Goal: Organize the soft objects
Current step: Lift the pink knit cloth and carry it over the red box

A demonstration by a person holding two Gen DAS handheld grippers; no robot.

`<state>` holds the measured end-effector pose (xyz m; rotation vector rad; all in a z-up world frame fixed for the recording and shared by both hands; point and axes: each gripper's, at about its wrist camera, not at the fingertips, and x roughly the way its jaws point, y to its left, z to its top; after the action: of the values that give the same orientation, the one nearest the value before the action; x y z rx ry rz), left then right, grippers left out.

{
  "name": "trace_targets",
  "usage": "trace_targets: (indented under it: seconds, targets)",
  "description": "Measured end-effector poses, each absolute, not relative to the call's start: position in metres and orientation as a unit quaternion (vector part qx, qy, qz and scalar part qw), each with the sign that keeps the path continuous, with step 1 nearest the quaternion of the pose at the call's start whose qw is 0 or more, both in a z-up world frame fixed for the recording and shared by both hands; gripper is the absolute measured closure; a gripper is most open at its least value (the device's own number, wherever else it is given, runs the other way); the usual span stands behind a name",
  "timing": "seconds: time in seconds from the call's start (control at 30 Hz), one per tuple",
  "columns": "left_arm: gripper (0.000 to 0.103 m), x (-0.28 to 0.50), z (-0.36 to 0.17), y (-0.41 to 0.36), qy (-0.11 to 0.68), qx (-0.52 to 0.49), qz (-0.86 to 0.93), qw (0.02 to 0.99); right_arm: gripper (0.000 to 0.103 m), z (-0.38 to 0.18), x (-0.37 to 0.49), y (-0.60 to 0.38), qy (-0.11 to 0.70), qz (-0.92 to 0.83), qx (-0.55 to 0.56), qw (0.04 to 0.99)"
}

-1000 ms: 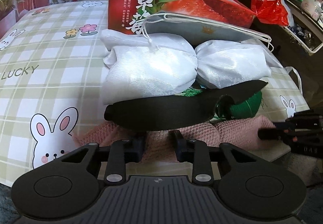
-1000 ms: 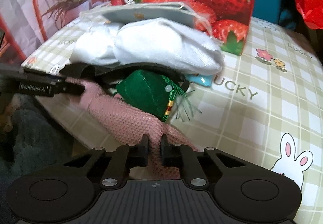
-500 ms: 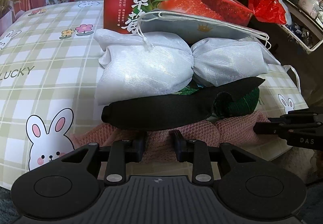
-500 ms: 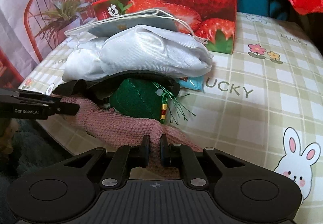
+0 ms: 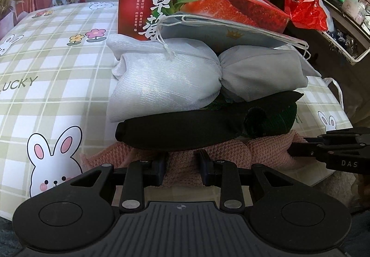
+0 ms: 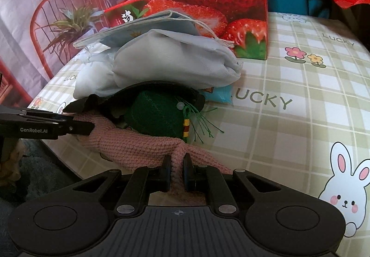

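Note:
A pink knit cloth (image 5: pixel 266 150) (image 6: pixel 138 143) lies at the bottom of a pile at the table's near edge. On it are stacked a black padded mask (image 5: pixel 180 132) (image 6: pixel 148 85), a green felt piece with a tassel (image 6: pixel 157 115) (image 5: pixel 275 118), a white satin bundle (image 5: pixel 166 81) (image 6: pixel 173 64) and a pale blue drawstring pouch (image 5: pixel 222 32) (image 6: pixel 143 27). My left gripper (image 5: pixel 182 169) (image 6: pixel 57 127) is shut on the cloth's near edge. My right gripper (image 6: pixel 177 171) (image 5: pixel 323 150) pinches a ridge of the same cloth at its other end.
A red strawberry box (image 5: pixel 208 2) (image 6: pixel 219 9) stands open behind the pile on the checked rabbit tablecloth (image 5: pixel 46 71) (image 6: pixel 300 118). A small blue packet (image 6: pixel 219 95) peeks from under the pile. A red plastic bag (image 5: pixel 305 9) and a cluttered shelf (image 5: pixel 342 32) sit to the right.
The right wrist view has rolled and the pink cloth now stands in a tighter ridge between its fingers. The pile and the left gripper have stayed put.

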<state>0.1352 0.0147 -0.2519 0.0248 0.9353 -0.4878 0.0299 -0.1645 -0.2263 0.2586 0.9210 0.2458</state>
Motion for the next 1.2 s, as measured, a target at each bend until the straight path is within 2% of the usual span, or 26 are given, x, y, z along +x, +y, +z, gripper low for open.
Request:
trace_targets:
  seconds: [0.13, 0.27, 0.37, 0.6, 0.97, 1.2]
  targets:
    - [0.072, 0.136, -0.252, 0.015, 0.446, 0.011, -0.233, 0.864, 0.093, -0.226, 0.030, -0.165, 0.442, 0.118, 0.124, 0.880]
    - [0.082, 0.136, -0.251, 0.016, 0.445, 0.004, -0.237, 0.864, 0.094, -0.226, 0.031, -0.163, 0.444, 0.117, 0.120, 0.880]
    - [0.085, 0.133, -0.246, 0.016, 0.438, 0.006, -0.242, 0.866, 0.095, -0.223, 0.031, -0.161, 0.444, 0.117, 0.114, 0.881]
    - [0.086, 0.120, -0.222, 0.021, 0.407, -0.007, -0.264, 0.874, 0.095, -0.193, 0.021, -0.166, 0.406, 0.118, 0.115, 0.899]
    - [0.086, 0.096, -0.157, 0.034, 0.332, -0.030, -0.299, 0.894, 0.095, -0.121, 0.006, -0.170, 0.318, 0.124, 0.083, 0.936]
    - [0.086, 0.098, -0.136, 0.037, 0.316, -0.053, -0.293, 0.901, 0.095, -0.093, 0.015, -0.175, 0.284, 0.124, 0.076, 0.948]
